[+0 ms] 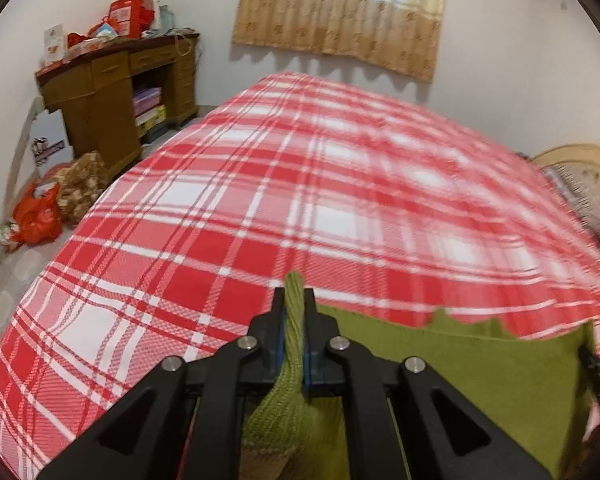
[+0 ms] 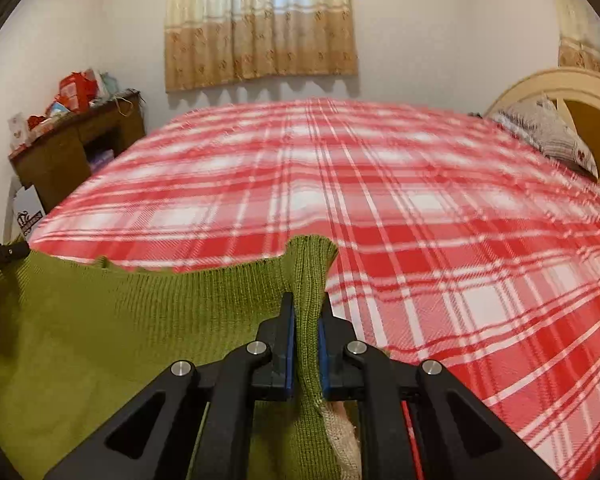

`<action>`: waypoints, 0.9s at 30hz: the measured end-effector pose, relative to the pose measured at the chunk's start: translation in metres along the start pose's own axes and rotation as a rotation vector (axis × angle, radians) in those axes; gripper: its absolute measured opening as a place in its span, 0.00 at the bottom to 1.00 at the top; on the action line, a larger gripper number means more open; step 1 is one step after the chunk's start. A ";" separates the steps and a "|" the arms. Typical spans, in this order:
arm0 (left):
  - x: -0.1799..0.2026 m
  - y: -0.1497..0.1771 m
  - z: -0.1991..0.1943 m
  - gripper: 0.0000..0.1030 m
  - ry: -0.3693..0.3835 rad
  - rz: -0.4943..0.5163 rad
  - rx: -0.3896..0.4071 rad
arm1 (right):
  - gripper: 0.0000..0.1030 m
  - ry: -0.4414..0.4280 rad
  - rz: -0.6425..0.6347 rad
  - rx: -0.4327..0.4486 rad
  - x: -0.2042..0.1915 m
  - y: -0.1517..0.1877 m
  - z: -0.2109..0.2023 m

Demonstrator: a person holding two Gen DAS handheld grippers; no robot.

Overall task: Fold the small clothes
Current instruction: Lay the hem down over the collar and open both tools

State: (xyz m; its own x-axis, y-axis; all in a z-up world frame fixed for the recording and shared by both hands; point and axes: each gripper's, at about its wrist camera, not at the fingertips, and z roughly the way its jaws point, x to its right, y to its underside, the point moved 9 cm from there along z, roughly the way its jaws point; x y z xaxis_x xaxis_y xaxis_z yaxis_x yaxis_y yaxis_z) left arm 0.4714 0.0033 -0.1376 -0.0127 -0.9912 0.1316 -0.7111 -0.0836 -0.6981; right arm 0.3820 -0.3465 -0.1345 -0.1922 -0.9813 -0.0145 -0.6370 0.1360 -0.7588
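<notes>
Garment: we read a green knitted piece [image 2: 140, 320], small, held off the bed [image 2: 420, 240] and spread between the two tools.
Left hand-held gripper [image 1: 294, 312]: clenched on a bunched corner of the knit; a tuft pokes up past the fingertips.
Right hand-held gripper [image 2: 306, 320]: clenched on the opposite corner, ribbed edge gathered between the blue pads [image 2: 288, 344].
Why held so: we judge that pinching both corners keeps the top edge taut and the cloth flat, ready to lay down.
Surface: plaid bedspread, bare ahead of both tools, so room to spread.
Risk: we expect sagging in the middle if the corners drift together.
</notes>
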 end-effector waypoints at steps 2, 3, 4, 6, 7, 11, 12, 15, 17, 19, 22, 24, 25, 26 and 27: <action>-0.004 0.012 0.014 0.06 -0.015 -0.004 -0.035 | 0.09 0.008 0.017 -0.040 0.004 0.006 0.009; -0.005 0.015 0.018 0.07 -0.019 -0.010 -0.049 | 0.09 0.017 0.023 -0.047 0.006 0.007 0.010; -0.007 0.014 0.019 0.08 -0.020 -0.018 -0.052 | 0.09 0.025 0.024 -0.055 0.007 0.008 0.012; -0.009 0.012 0.019 0.10 -0.046 -0.019 -0.042 | 0.09 0.047 0.017 -0.092 0.007 0.013 0.018; -0.009 0.013 0.022 0.12 -0.057 -0.011 -0.054 | 0.09 0.069 0.014 -0.110 0.008 0.015 0.021; -0.007 0.015 0.023 0.14 -0.070 0.003 -0.066 | 0.16 0.117 -0.018 -0.113 0.007 0.017 0.020; -0.006 0.016 0.020 0.18 -0.065 0.003 -0.068 | 0.16 0.123 -0.024 -0.112 0.007 0.018 0.020; -0.001 0.018 0.001 0.29 -0.032 0.013 -0.079 | 0.21 0.134 -0.019 -0.113 0.009 0.018 0.018; 0.005 0.023 -0.020 0.33 -0.012 0.028 -0.070 | 0.26 0.135 -0.007 -0.115 0.011 0.018 0.018; 0.015 0.034 -0.048 0.41 0.000 0.075 -0.045 | 0.27 0.132 -0.003 -0.118 0.012 0.018 0.019; 0.026 0.058 -0.079 0.48 -0.016 0.155 -0.029 | 0.27 0.102 0.007 -0.118 0.011 0.016 0.016; 0.028 0.071 -0.090 0.48 -0.017 0.175 -0.034 | 0.27 0.077 0.032 -0.066 0.012 0.011 -0.005; 0.028 0.076 -0.097 0.48 -0.009 0.180 -0.035 | 0.27 0.093 0.038 -0.021 0.014 0.008 -0.020; 0.027 0.080 -0.102 0.48 -0.006 0.183 -0.032 | 0.27 0.102 0.043 0.040 0.014 0.007 -0.044; 0.025 0.086 -0.108 0.48 -0.022 0.191 -0.023 | 0.27 0.100 0.040 0.067 0.012 0.010 -0.059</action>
State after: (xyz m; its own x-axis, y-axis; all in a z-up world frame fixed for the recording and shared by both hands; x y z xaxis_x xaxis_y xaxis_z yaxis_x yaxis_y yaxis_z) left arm 0.3344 -0.0180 -0.1184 -0.1341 -0.9908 -0.0177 -0.7133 0.1089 -0.6923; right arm 0.3296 -0.3487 -0.1035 -0.2916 -0.9564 0.0168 -0.5766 0.1617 -0.8009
